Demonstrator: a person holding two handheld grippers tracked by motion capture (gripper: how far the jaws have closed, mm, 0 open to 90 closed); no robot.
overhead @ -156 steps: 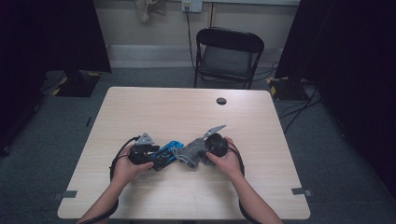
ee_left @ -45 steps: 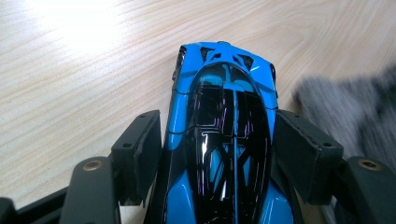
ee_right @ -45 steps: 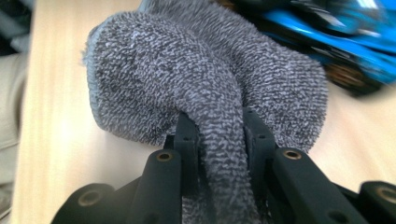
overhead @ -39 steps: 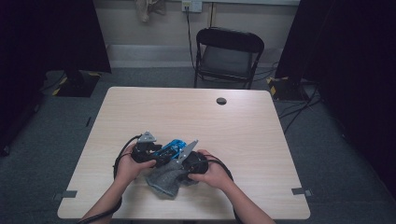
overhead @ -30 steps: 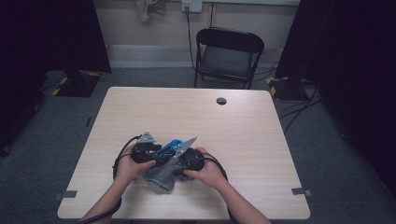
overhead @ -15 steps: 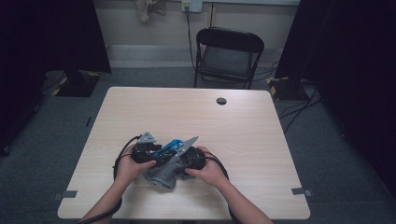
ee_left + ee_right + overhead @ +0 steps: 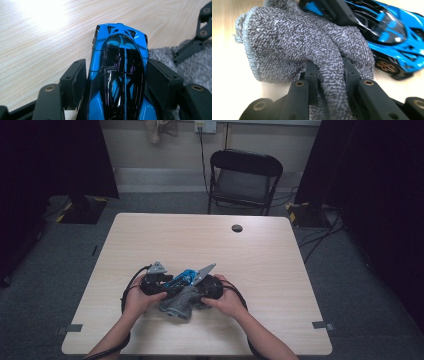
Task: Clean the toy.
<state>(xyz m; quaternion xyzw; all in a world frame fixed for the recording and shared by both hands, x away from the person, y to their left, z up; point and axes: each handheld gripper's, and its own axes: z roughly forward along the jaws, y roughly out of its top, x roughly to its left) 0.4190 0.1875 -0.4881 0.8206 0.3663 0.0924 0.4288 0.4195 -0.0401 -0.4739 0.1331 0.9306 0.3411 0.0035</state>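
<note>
A: We are looking at the table (image 7: pixel 260 250) from above. Near its 6 o'clock edge, both hands are meeting. What is the left gripper (image 7: pixel 115 75) doing?

B: Its jaws are standing partly open, only as wide as the car (image 7: pixel 119 75), and they are pressing on both sides of the blue body. So we are seeing the car clamped between them, with its nose pointing to 12 o'clock in the left gripper view.

A: And in the high view, where is the car (image 7: pixel 181 278) sitting?

B: It is lying between the two grippers, just at 12 o'clock of the cloth (image 7: pixel 181 303). The left gripper (image 7: pixel 167 283) is coming to it from 9 o'clock.

A: Now the right gripper (image 7: pixel 329 71). Is it holding something?

B: Yes. Its jaws are almost closed, and a fold of the grey cloth (image 7: pixel 294 47) is being pinched between them. The rest of the cloth is bunching up toward 12 o'clock in that view.

A: Is the cloth touching the car (image 7: pixel 387 32)?

B: We are seeing it lying against the car's side, at 3 o'clock of the bundle. In the left gripper view the cloth (image 7: pixel 190 62) is showing at 3 o'clock of the car, very close to it.

A: And the right gripper (image 7: pixel 200 292) from above?

B: It is reaching in from 3 o'clock, with its tip over the cloth.
</note>
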